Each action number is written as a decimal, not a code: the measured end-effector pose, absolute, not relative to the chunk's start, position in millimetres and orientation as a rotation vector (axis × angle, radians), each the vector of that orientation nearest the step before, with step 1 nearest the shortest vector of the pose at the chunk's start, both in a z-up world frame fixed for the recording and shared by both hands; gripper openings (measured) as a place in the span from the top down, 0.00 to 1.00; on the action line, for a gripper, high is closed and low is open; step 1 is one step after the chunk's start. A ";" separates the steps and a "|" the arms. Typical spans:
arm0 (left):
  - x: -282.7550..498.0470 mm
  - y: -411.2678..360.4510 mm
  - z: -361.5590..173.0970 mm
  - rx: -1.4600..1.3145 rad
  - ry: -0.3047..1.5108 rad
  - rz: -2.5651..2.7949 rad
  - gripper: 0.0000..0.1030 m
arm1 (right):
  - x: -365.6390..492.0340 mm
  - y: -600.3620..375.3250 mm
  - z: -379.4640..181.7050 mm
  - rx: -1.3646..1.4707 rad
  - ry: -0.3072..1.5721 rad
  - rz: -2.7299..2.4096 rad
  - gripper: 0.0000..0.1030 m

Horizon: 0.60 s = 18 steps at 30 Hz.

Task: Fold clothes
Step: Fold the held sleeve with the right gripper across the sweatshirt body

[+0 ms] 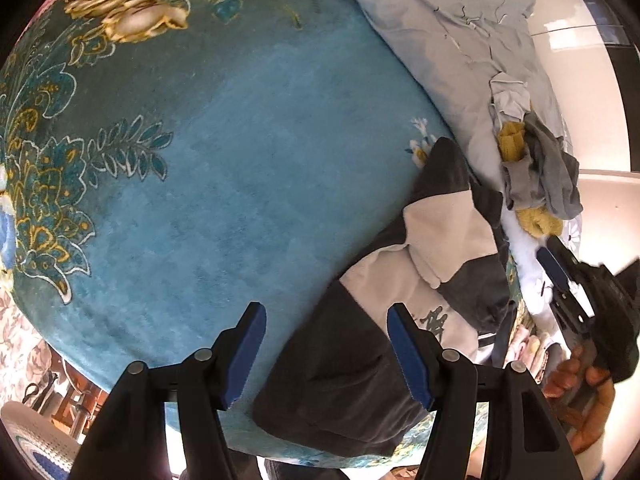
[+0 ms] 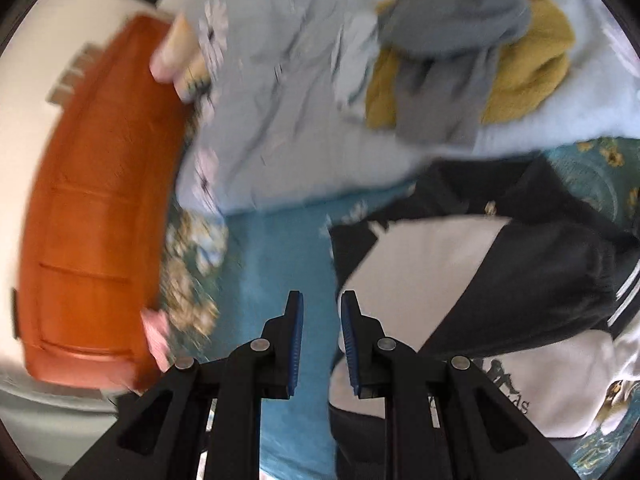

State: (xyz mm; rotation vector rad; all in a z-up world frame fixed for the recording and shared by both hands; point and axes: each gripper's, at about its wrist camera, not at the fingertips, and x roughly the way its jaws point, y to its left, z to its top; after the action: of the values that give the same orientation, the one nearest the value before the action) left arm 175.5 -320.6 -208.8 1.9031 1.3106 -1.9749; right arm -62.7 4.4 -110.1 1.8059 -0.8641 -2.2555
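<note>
A dark grey and white sweatshirt point(image 1: 404, 304) lies partly folded on the teal floral bedspread point(image 1: 224, 184). My left gripper point(image 1: 326, 352) is open and empty, hovering above the sweatshirt's near edge. In the right wrist view the same sweatshirt point(image 2: 472, 288) lies to the right of my right gripper point(image 2: 322, 340), whose fingers stand slightly apart with nothing between them, over the bedspread point(image 2: 276, 264). The right gripper also shows in the left wrist view point(image 1: 560, 276), held by a hand. A pile of grey and yellow clothes point(image 2: 460, 68) lies beyond.
A pale blue flowered quilt point(image 1: 448, 28) is bunched along the far side of the bed, with the clothes pile point(image 1: 532, 172) on it. An orange-brown wooden headboard point(image 2: 92, 208) stands at the left in the right wrist view, which is motion-blurred.
</note>
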 end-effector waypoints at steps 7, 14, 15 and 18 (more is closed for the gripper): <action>180.9 -322.6 -224.2 1.943 1.310 -1.934 0.34 | -66.8 -23.0 -138.1 1.911 -0.757 -2.201 0.81; 164.1 -305.1 -227.9 2.005 1.256 -1.972 0.34 | -43.5 38.2 -132.5 2.033 -0.633 -2.344 0.60; 162.2 -302.2 -228.9 2.015 1.249 -1.975 0.33 | -38.5 61.0 -130.8 2.084 -0.586 -2.393 0.56; 159.7 -290.3 -233.5 2.042 1.234 -1.974 0.33 | -25.6 116.7 -127.1 2.204 -0.498 -2.476 0.50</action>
State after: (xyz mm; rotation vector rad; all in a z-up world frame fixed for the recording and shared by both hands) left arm 159.7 -290.3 -233.5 2.0424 1.2344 -1.9739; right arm -25.6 116.7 -127.1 2.2039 -0.4979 -2.4764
